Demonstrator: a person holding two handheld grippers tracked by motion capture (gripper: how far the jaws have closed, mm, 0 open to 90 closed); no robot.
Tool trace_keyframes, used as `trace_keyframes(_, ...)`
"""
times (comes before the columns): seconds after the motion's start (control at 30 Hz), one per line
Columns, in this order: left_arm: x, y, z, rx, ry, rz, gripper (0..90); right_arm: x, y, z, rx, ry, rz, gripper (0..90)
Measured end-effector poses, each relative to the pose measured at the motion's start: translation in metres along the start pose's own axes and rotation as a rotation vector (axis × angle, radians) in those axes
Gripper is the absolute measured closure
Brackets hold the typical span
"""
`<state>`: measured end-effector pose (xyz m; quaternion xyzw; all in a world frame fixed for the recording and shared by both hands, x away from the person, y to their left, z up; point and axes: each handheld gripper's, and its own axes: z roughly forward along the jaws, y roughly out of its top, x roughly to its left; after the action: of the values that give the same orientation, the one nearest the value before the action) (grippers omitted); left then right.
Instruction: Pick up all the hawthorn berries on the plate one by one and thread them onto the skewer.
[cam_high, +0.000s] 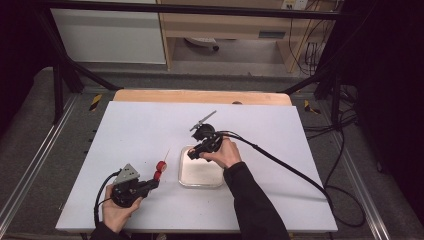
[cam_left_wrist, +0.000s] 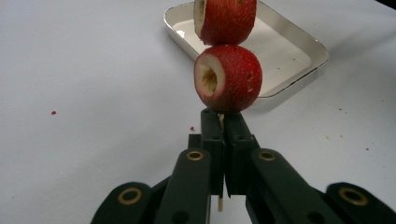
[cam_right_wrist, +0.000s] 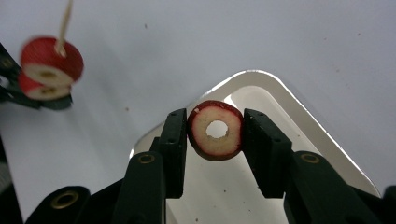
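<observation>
Two fruit pieces (cam_left_wrist: 228, 77) already sit on the skewer (cam_right_wrist: 64, 23) pinched in the left gripper (cam_left_wrist: 223, 122), so line up the cored slice (cam_right_wrist: 215, 130) clamped in the right gripper (cam_right_wrist: 215, 128) hole-first with the tip.

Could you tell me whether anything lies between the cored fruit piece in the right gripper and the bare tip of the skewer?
Nothing visible does. The fruit piece sits over the tray, and bare white table lies between it and the skewer in the left gripper.

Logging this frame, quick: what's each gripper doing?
Left gripper: shut on the skewer with two fruit pieces.
Right gripper: shut on a cored fruit slice.
</observation>
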<state>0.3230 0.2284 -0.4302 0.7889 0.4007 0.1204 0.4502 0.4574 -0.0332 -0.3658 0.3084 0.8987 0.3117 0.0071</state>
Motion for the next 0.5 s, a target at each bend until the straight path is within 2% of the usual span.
trace_keyframes(0.1,-0.003,0.001,0.000,-0.010,-0.006,-0.004,88.2,-0.002,-0.007,-0.012,-0.096,0.025,0.069,61.8)
trace_keyframes(0.13,-0.004,0.001,0.000,-0.014,-0.008,-0.006,88.2,-0.003,-0.010,-0.017,-0.145,0.037,0.097,61.8)
trace_keyframes(0.27,-0.010,0.003,0.001,-0.025,-0.012,-0.014,88.2,-0.003,-0.023,-0.029,-0.285,0.070,0.175,61.8)
trace_keyframes(0.5,-0.022,0.007,0.006,-0.042,-0.009,-0.029,88.2,-0.003,-0.046,-0.037,-0.502,0.125,0.297,61.8)
